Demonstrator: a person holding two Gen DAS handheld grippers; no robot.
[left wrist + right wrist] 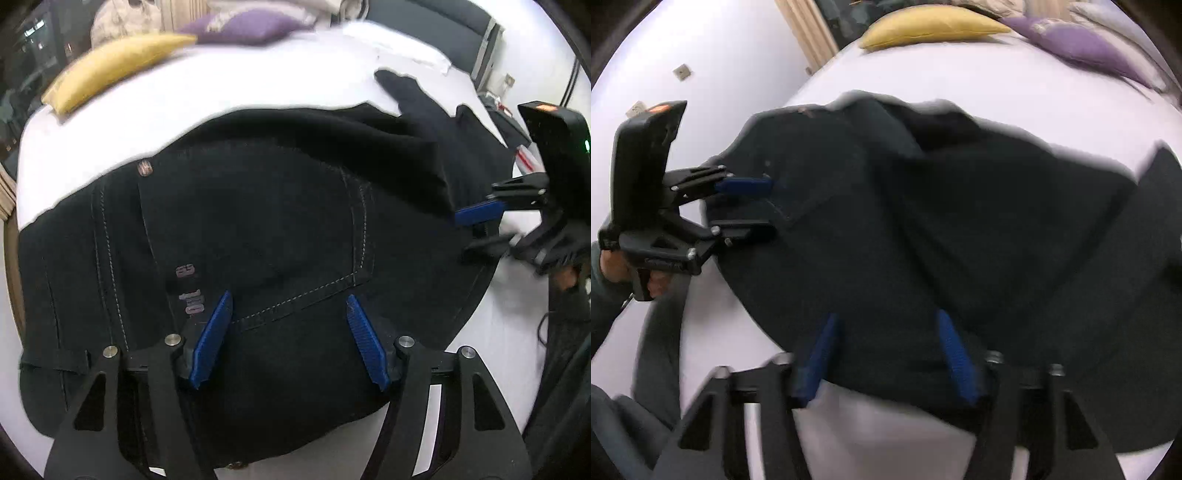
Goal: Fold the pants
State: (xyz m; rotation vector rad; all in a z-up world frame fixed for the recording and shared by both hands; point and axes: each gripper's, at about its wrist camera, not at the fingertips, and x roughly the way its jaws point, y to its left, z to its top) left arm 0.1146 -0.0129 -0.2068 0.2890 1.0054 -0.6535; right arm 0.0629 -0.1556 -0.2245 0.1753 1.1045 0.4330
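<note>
Nearest you, both claws hang wide apart over the black jeans [258, 229], which lie spread on the white bed [221, 88]: your left gripper [288, 314] above the back pocket [258, 240], your right gripper [886, 332] at the near hem. Judging by the leg doubled over, you are mid-fold; next, pinch an edge. Farther off lie a yellow pillow [110, 70] and a purple pillow [243, 26]. Blur hides the right-hand folds.

You're working over a bed with a white sheet [229, 88]. At its far end lie a yellow pillow [110, 70] and a purple pillow [243, 26]. A white wall [713, 55] with a socket [681, 71] stands to the left, beside a beige curtain [809, 29].
</note>
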